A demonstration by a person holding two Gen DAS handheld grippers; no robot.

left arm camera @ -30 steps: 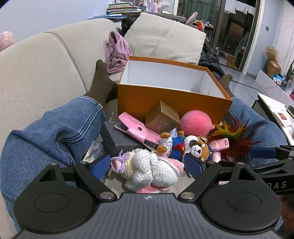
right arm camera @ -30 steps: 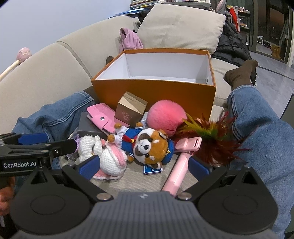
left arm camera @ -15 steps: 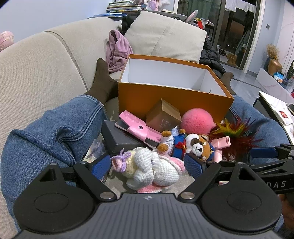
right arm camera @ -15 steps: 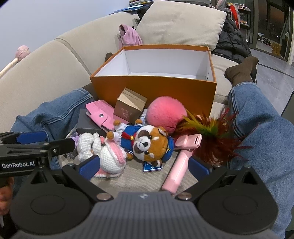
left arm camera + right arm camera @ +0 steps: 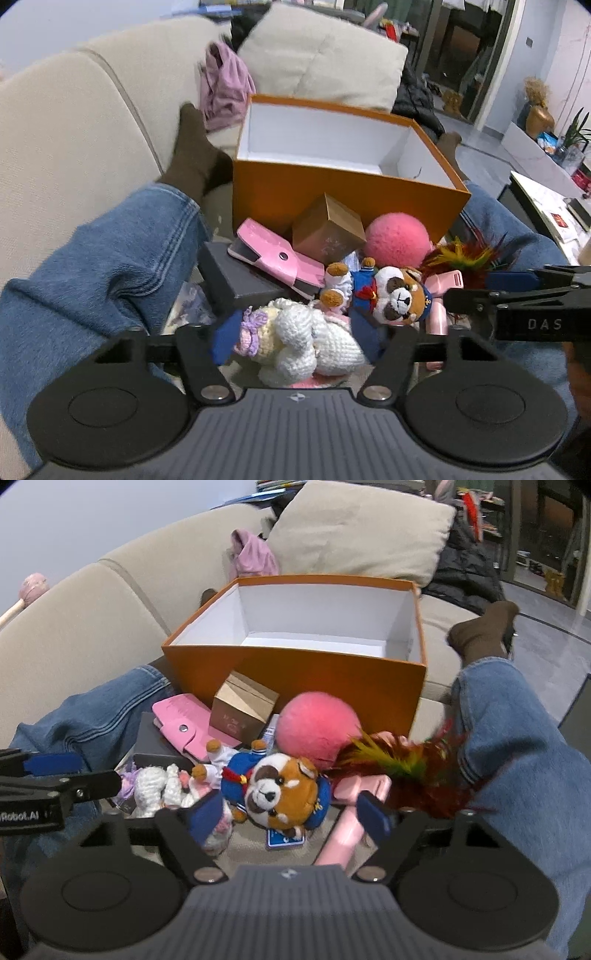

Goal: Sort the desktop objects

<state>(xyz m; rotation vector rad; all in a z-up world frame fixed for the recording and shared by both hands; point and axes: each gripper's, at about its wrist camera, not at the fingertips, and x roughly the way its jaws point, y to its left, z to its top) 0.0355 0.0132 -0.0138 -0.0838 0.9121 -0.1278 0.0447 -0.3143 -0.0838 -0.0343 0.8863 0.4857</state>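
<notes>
- The left gripper (image 5: 295,341) is closing, its blue fingers (image 5: 223,338) either side of the white crocheted doll (image 5: 306,341); whether they touch it cannot be told.
- The right gripper (image 5: 290,814) is closing around the plush red panda in a blue sailor suit (image 5: 280,790), fingers apart.
- Both toys lie just before the open orange cardboard box (image 5: 332,199).

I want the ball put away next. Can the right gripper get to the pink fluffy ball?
Probably not straight away. The red panda plush lies between the closing right gripper and the pink fluffy ball, so it would need to reach over it.
</notes>
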